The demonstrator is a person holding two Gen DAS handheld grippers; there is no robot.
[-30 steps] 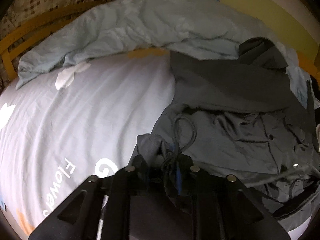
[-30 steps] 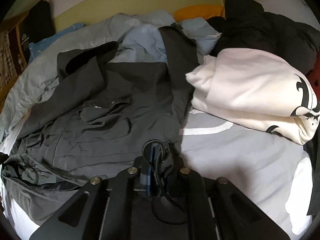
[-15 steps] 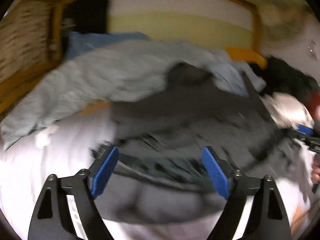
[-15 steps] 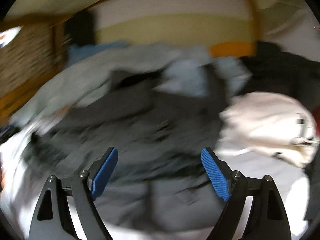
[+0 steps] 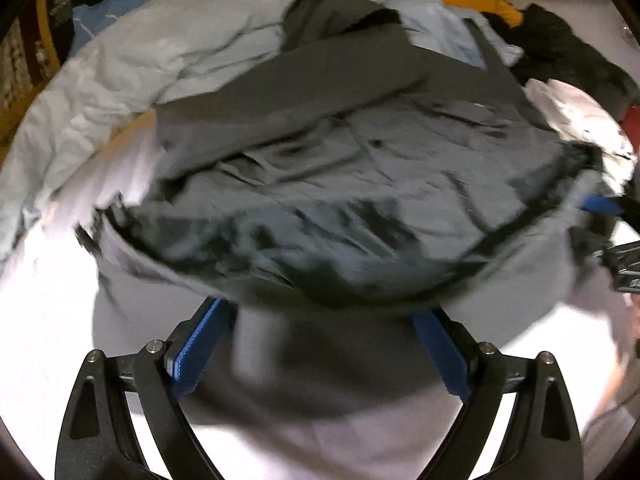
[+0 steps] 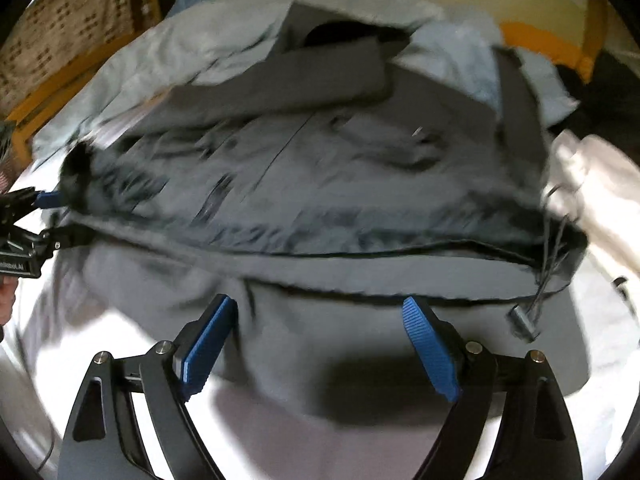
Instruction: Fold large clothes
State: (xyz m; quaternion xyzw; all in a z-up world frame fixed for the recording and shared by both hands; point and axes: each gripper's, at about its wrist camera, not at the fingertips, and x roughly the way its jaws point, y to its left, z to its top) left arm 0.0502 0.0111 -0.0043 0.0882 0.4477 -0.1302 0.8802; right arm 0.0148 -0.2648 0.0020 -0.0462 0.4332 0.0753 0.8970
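Grey jacket (image 5: 360, 168): thin cloth, slight sheen, creased. Bedsheet (image 5: 48, 320): smooth matt cotton-like cloth. Pale blue quilt (image 5: 160, 48): soft, crumpled. Gripper pads (image 6: 430, 344): blue ribbed rubbery; arms matt black plastic, metal pins. Bed frame (image 6: 60, 88): wood.

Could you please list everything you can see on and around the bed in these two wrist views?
jacket: one, dark grey, spread across the middle of the bed, hem nearest the cameras.
drawstring toggle: one, grey, dangling at the hem's right corner.
duvet: one, pale grey-blue, bunched behind and left of the jacket.
bed sheet: one, white, under everything.
sweatshirt: one, cream, right of the jacket.
dark clothing: one heap, black, far right.
pillow: one, orange, at the head of the bed.
left gripper: jaws open, blue pads, nothing held.
right gripper: jaws open, blue pads, nothing held.
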